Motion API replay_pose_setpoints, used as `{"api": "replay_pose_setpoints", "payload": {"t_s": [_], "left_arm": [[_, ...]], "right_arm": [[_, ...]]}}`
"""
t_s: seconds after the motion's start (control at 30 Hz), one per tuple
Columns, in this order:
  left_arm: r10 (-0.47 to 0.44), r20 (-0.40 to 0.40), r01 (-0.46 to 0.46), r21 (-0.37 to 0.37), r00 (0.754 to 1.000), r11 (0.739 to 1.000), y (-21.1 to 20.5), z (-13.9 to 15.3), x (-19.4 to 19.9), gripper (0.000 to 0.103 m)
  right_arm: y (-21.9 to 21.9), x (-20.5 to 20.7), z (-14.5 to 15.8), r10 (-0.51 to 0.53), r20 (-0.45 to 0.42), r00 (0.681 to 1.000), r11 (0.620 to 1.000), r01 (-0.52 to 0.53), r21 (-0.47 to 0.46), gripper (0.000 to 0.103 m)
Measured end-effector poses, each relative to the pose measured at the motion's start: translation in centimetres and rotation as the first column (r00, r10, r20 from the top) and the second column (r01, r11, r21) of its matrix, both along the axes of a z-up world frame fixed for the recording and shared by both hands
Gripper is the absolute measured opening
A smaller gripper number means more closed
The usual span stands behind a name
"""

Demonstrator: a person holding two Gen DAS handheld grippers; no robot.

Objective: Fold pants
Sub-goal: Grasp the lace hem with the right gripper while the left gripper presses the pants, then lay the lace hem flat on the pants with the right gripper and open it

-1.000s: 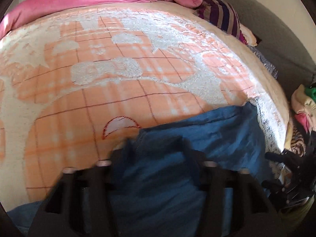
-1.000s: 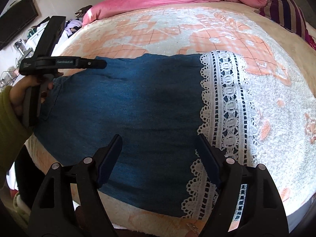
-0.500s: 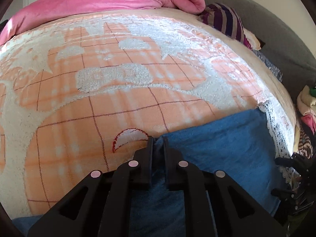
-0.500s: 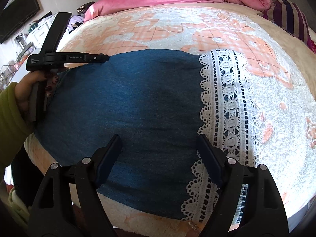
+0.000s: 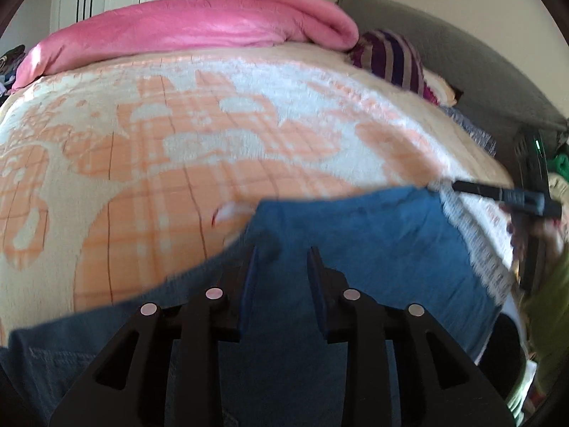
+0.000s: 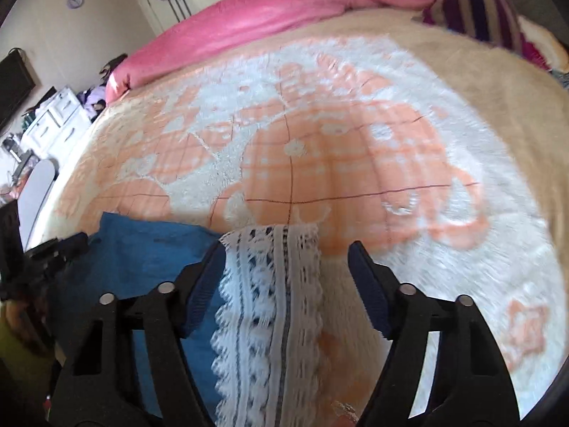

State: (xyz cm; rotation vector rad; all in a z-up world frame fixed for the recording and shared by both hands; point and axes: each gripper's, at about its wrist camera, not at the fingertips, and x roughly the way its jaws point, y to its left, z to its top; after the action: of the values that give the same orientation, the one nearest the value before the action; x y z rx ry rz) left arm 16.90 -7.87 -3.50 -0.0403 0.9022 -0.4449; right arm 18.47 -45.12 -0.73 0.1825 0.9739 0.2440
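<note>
Blanket (image 5: 199, 163) beyond pants (image 5: 373, 235) clear; pink duvet (image 5: 199, 25) blocks far edge.

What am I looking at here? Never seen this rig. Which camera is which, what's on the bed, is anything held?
No robot: a person carries a hand-held gripper in each hand, each with a fisheye camera looking along its two fingers.

Left wrist view: the left hand-held gripper is over blue pants lying on an orange-and-white blanket. Its jaws have just been opening; they stand apart and pinch no cloth.

Right wrist view: the right hand-held gripper has its jaws either side of the pants' white lace hem. They have just been closing but do not yet press on it.

Behind are a pink duvet and a striped pillow. Nothing is held.
</note>
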Motion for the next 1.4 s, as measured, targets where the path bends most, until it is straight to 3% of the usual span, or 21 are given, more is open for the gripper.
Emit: {"api": "replay_pose_setpoints", "payload": {"t_s": [0.1, 0.17, 0.23, 0.37, 0.5, 0.67, 0.77, 0.87, 1.0, 1.17, 1.4], "left_arm": [[0.031, -0.039, -0.031, 0.003, 0.999, 1.000, 0.5, -1.6, 0.0, 0.030], [0.039, -0.042, -0.039, -0.010, 0.998, 0.999, 0.7, -1.9, 0.0, 0.031], [0.044, -0.046, -0.045, -0.020, 0.998, 0.999, 0.7, -2.1, 0.1, 0.033], [0.051, -0.046, -0.053, -0.031, 0.998, 0.998, 0.7, -2.0, 0.0, 0.037], [0.062, -0.025, -0.063, -0.020, 0.998, 0.998, 0.3, -1.8, -0.1, 0.045], [0.081, -0.024, -0.082, -0.030, 0.996, 0.996, 0.4, -2.0, 0.1, 0.050], [0.082, -0.024, -0.083, -0.034, 0.996, 0.996, 0.5, -2.2, 0.2, 0.050], [0.082, -0.024, -0.083, -0.037, 0.996, 0.996, 0.6, -2.3, 0.2, 0.051], [0.097, -0.006, -0.097, -0.046, 0.995, 0.994, 1.0, -1.5, -0.6, 0.072], [0.127, 0.006, -0.126, -0.045, 0.992, 0.991, 2.1, -0.4, -2.4, 0.072], [0.136, 0.021, -0.135, -0.010, 0.991, 0.991, 3.2, 0.3, -6.5, 0.079]], "right_arm": [[0.7, 0.9, -2.1, 0.032, -0.051, 0.998, 0.999, -0.032, 0.007, 0.053], [1.2, 0.6, -2.5, 0.055, -0.042, 0.998, 0.998, -0.055, 0.008, 0.041], [1.6, 0.1, -2.2, 0.086, -0.029, 0.996, 0.996, -0.085, 0.029, 0.021], [1.5, -1.3, -0.4, 0.092, 0.053, 0.994, 0.995, -0.094, 0.034, 0.013], [0.8, -0.9, 0.9, 0.072, 0.092, 0.993, 0.997, -0.074, 0.017, 0.012], [2.0, 0.7, -1.8, 0.084, 0.010, 0.996, 0.991, -0.082, -0.103, 0.014], [1.7, 0.8, -2.1, 0.070, 0.008, 0.998, 0.993, -0.068, -0.100, 0.018], [0.5, 0.2, -1.5, 0.038, 0.023, 0.999, 0.996, -0.036, -0.078, 0.036], [-1.7, -3.0, 1.0, -0.036, 0.109, 0.993, 0.997, 0.042, -0.060, 0.047], [-2.4, -8.5, 3.1, -0.052, 0.182, 0.982, 0.996, 0.064, -0.063, 0.053], [2.3, -14.1, 2.4, 0.044, 0.184, 0.982, 0.990, -0.018, -0.142, 0.054]]}}
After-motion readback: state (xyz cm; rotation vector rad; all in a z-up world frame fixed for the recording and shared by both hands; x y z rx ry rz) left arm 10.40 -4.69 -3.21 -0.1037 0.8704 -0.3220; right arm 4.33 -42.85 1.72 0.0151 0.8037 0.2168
